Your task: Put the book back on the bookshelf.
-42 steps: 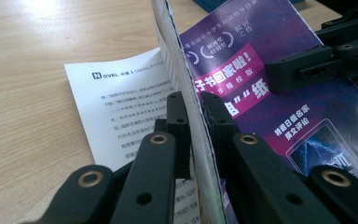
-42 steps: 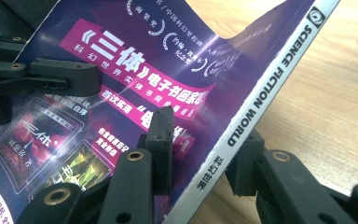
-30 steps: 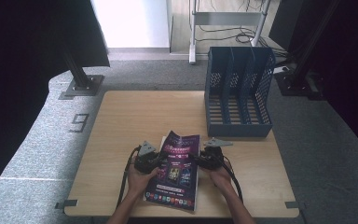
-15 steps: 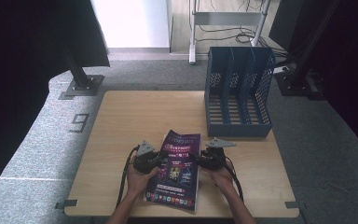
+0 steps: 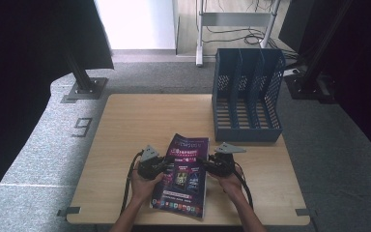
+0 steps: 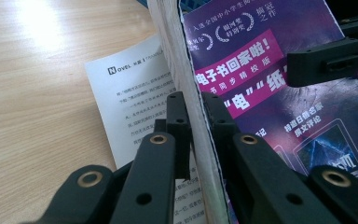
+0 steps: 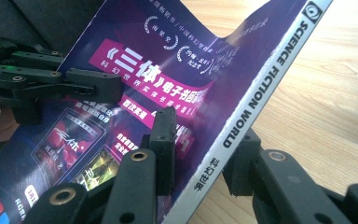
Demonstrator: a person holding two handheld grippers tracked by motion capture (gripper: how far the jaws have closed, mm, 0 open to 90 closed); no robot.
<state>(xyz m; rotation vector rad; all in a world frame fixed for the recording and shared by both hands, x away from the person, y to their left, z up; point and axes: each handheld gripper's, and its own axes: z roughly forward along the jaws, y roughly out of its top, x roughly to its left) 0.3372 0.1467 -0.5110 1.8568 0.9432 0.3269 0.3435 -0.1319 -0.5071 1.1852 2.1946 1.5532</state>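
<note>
The magazine (image 5: 182,176) is found at the near edge of the table (image 5: 140,121), between both hands. The left gripper (image 6: 193,116) is clamped on the page edge of the magazine, and the right gripper (image 7: 200,140) is grasping its spine side, where a jaw is seen on each face. The grasp with two grippers seems to be done. The blue file rack (image 5: 245,96) stands at the far right, well apart, and its slots look empty. Lifting the magazine and carrying it there is probably what is left.
</note>
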